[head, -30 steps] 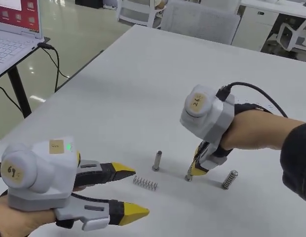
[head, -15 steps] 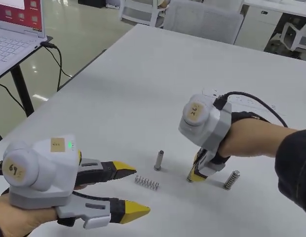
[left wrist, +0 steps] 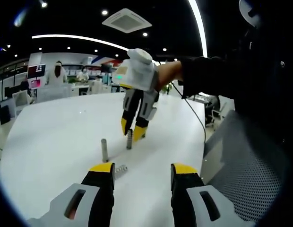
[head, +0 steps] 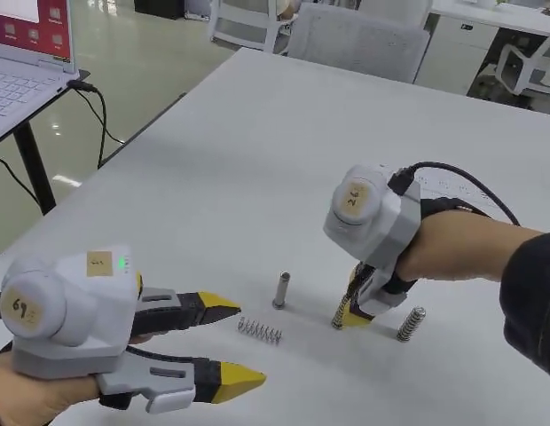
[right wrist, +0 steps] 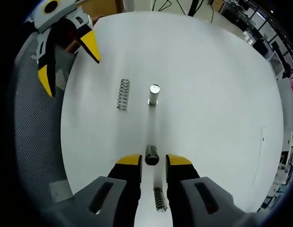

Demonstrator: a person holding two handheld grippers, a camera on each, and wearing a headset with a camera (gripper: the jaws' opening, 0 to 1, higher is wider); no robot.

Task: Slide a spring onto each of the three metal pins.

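Head view: the left gripper [head: 235,344] is held low and roughly level, near-left of the bare pin [head: 281,290], with a hand [head: 27,395] wrapped under its white plastic body. Its jaws are spread wide and nothing is gripped. The bare pin is a smooth grey metal cylinder, stood upright on the matte white table [head: 257,160]. The loose spring [head: 260,331], a thin wire coil, is laid flat just in front of the bare pin. The right gripper [head: 353,312] is pointed steeply down just right of the bare pin, with the wrist bent over it. Its yellow tips are set around a sprung pin [head: 340,311]. A tilted spring [head: 412,323] is seen further right; whether a pin is inside can't be told.

Left gripper view: the yellow-tipped black jaws are parted. The bare pin [left wrist: 104,150] is seen ahead, with the loose spring [left wrist: 120,170] just in front of it. The right gripper [left wrist: 132,130] is hung over the sprung pin [left wrist: 129,139] beside it.

Right gripper view: the jaws are narrowed closely either side of the sprung pin [right wrist: 151,155]. Whether it's actually pinched cannot be told. The bare pin [right wrist: 153,94] is seen beyond, with the loose spring [right wrist: 123,93] beside it.
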